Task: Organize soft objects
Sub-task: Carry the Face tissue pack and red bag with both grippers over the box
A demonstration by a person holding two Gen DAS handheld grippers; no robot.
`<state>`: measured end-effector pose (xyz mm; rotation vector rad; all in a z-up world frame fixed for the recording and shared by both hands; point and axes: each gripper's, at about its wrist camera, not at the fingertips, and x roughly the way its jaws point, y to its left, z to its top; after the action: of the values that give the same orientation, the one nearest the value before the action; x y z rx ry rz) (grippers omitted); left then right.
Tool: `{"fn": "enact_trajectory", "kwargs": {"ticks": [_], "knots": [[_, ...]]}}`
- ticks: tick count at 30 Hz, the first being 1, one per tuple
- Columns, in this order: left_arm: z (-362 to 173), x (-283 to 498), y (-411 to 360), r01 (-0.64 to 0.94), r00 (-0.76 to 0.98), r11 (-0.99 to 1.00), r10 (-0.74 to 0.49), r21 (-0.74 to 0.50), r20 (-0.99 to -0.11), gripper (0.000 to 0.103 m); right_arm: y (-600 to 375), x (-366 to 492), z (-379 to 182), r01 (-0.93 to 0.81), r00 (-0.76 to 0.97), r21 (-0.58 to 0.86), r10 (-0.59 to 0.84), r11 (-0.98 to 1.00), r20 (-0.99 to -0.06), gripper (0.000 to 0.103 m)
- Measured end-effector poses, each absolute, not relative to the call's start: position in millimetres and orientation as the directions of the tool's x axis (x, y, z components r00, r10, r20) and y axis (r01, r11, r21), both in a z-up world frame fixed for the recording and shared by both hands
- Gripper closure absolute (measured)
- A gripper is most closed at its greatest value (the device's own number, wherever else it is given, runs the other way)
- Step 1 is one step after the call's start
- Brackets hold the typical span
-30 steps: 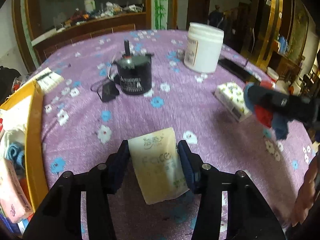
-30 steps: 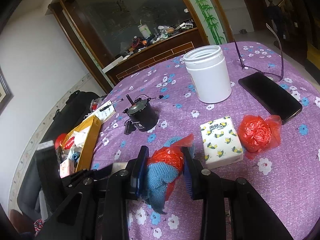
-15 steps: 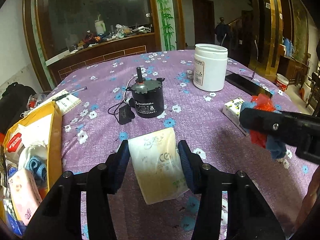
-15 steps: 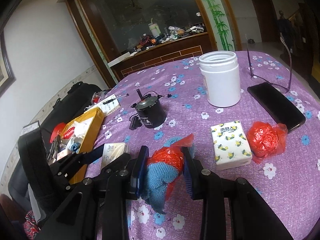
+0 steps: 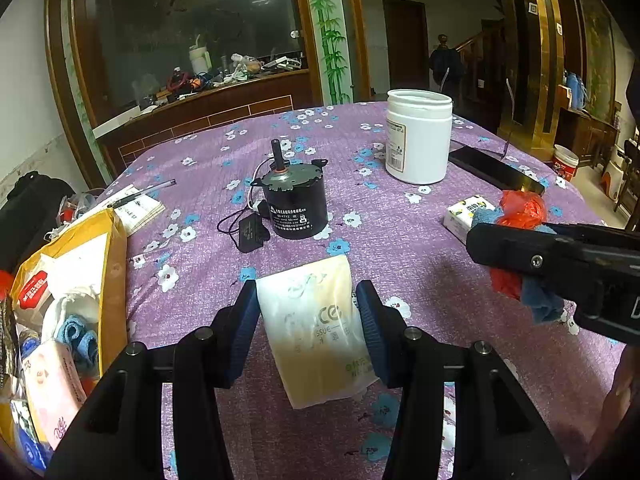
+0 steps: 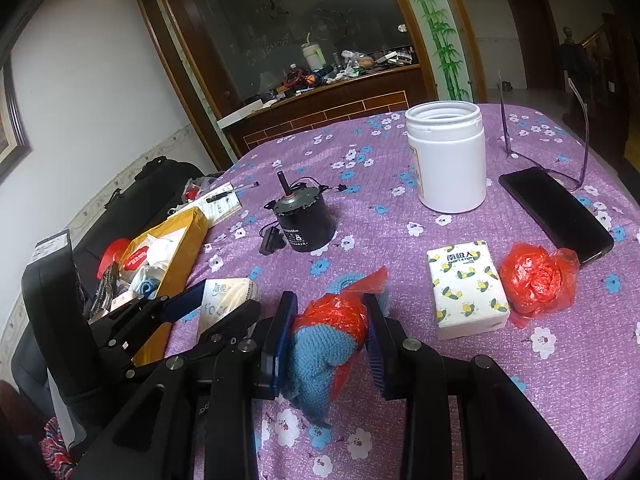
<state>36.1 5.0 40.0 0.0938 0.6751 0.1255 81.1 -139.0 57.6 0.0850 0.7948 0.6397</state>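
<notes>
My left gripper (image 5: 306, 312) is shut on a pale yellow tissue pack (image 5: 316, 332) and holds it above the purple flowered table (image 5: 200, 248); it also shows in the right wrist view (image 6: 224, 300). My right gripper (image 6: 330, 332) is shut on a blue knitted cloth with red plastic (image 6: 332, 328), held above the table; it also shows in the left wrist view (image 5: 520, 256). A yellow box (image 5: 108, 272) holding several soft items stands at the left edge. A white flowered tissue pack (image 6: 466, 288) and a red plastic bundle (image 6: 536, 280) lie on the table.
A black motor (image 5: 294, 204) with a cable stands mid-table. A white jar (image 5: 418, 142) stands behind it, with a black phone (image 6: 556, 212) and glasses (image 6: 580, 136) at the right. A notepad with a pen (image 5: 136, 204) lies at the left.
Both grippers have risen and tilted up with their loads; more of the room shows now. The yellow box has come further into the left wrist view.
</notes>
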Motion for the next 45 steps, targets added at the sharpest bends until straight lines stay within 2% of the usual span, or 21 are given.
{"fn": "enact_trajectory", "kwargs": {"ticks": [12, 31, 45], "knots": [[43.3, 33.9, 4.3, -0.089, 0.780, 0.989, 0.144, 0.119, -0.610, 0.056, -139.5, 82.7, 54.2, -0.494, 0.530, 0.297, 0.554, 0.817, -0.642, 0.069], [87.8, -17.0, 39.3, -0.131, 0.826, 0.991, 0.129, 0.036, -0.548, 0.056, -140.1, 91.2, 44.6, -0.454, 0.531, 0.300, 0.525, 0.839, -0.665, 0.069], [102.3, -37.7, 118.6, -0.273, 0.827, 0.960, 0.203, -0.057, -0.524, 0.056, -73.3, 45.1, 61.8, -0.568, 0.397, 0.387, 0.654, 0.726, -0.644, 0.070]]}}
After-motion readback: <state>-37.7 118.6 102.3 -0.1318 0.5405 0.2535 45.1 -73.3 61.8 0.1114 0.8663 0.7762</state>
